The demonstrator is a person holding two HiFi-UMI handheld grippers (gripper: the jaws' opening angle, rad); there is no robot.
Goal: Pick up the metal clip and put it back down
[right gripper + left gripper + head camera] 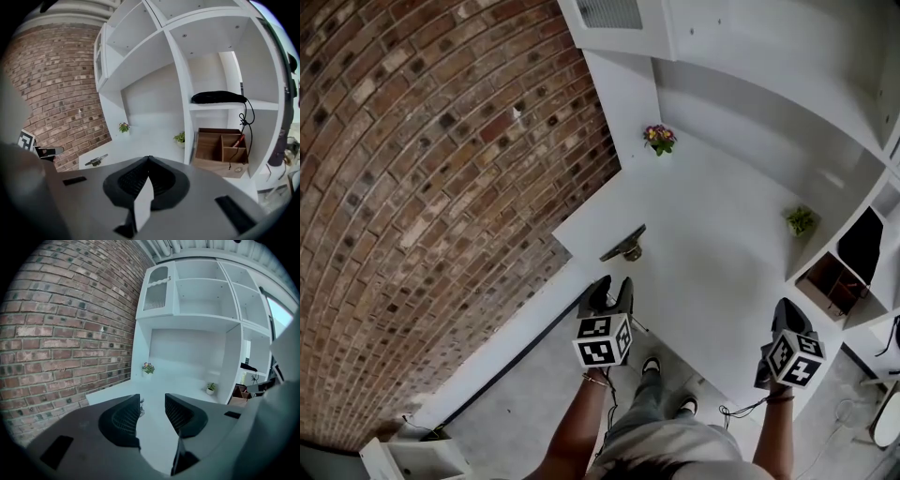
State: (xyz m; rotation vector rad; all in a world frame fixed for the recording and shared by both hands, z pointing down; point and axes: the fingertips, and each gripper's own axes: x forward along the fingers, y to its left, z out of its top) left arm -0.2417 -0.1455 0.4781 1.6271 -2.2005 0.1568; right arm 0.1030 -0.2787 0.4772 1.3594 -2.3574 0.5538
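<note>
The metal clip (625, 246) lies on the white desk (712, 234) near its front left corner, dark and long with a shiny round part. My left gripper (612, 287) hovers just short of the desk edge, a little in front of the clip, and is open with nothing between its jaws. In the left gripper view (152, 414) only a sliver of the clip (141, 408) shows past the left jaw. My right gripper (780, 319) hangs at the desk's front right, shut and holding nothing. The right gripper view (148, 163) shows the clip (96, 160) far to the left.
A brick wall (422, 187) borders the desk on the left. A small pot of purple flowers (659, 139) stands at the back, a little green plant (800, 220) at the right. A wooden organiser (220, 145) and a black bag (218, 97) sit in the right-hand shelves.
</note>
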